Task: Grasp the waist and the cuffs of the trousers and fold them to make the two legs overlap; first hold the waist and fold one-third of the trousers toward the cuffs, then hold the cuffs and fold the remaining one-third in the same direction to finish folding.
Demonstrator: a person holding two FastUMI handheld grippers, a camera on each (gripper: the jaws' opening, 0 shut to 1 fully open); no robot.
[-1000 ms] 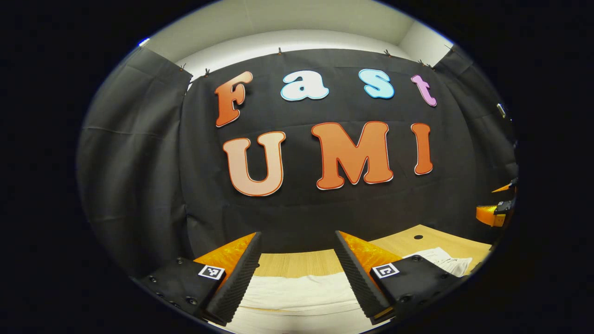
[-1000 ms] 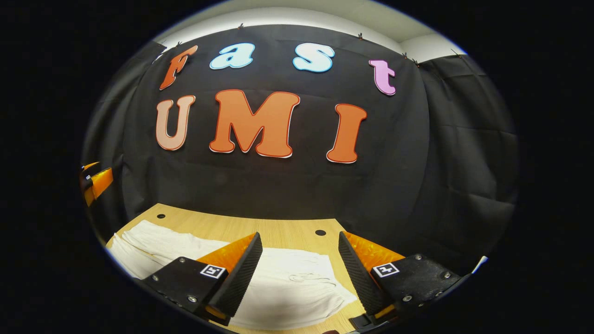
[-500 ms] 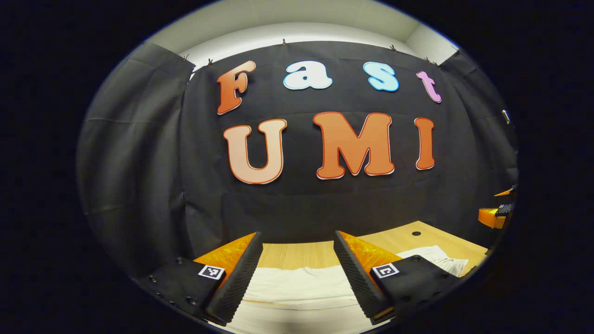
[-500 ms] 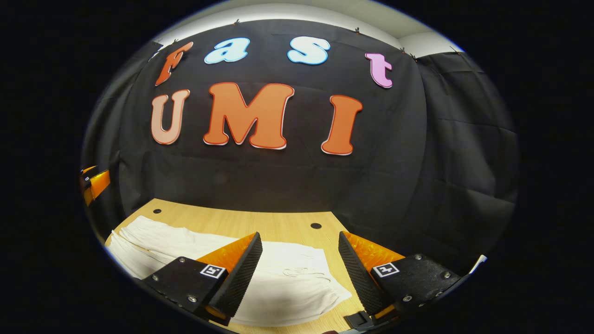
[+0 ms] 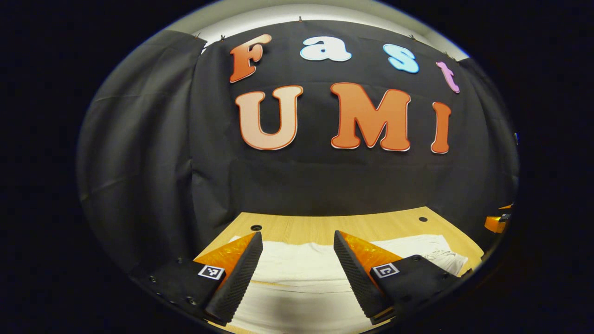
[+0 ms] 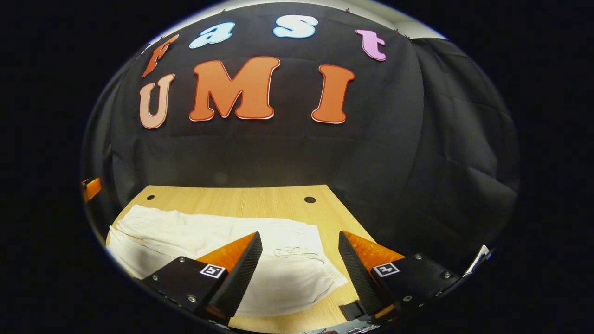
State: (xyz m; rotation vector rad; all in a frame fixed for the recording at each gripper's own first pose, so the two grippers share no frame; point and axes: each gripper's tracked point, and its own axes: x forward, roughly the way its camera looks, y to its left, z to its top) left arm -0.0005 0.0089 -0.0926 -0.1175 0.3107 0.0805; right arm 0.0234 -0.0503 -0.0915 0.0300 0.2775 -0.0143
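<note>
Hovering above the near edge of the worktop (image 6: 260, 204), the right gripper (image 6: 299, 271) held its jaws spread wide and empty over the waist end of the white trousers (image 6: 222, 241), drawstring lying just ahead between the fingers. Likewise spread and pinching nothing, the left gripper (image 5: 297, 273) hung over the cuff end of the trousers (image 5: 301, 260), near the worktop's left edge. Lay flat and lengthwise across the worktop, waist toward the right edge, cloth well short of the far edge and its small holes. Judged as the approach before the first grasp: nothing yet lifted. Best done by lowering each gripper straight onto the near hem, catching both layers deep between the fingers, then lifting level together so the legs met without dragging or bunching.
</note>
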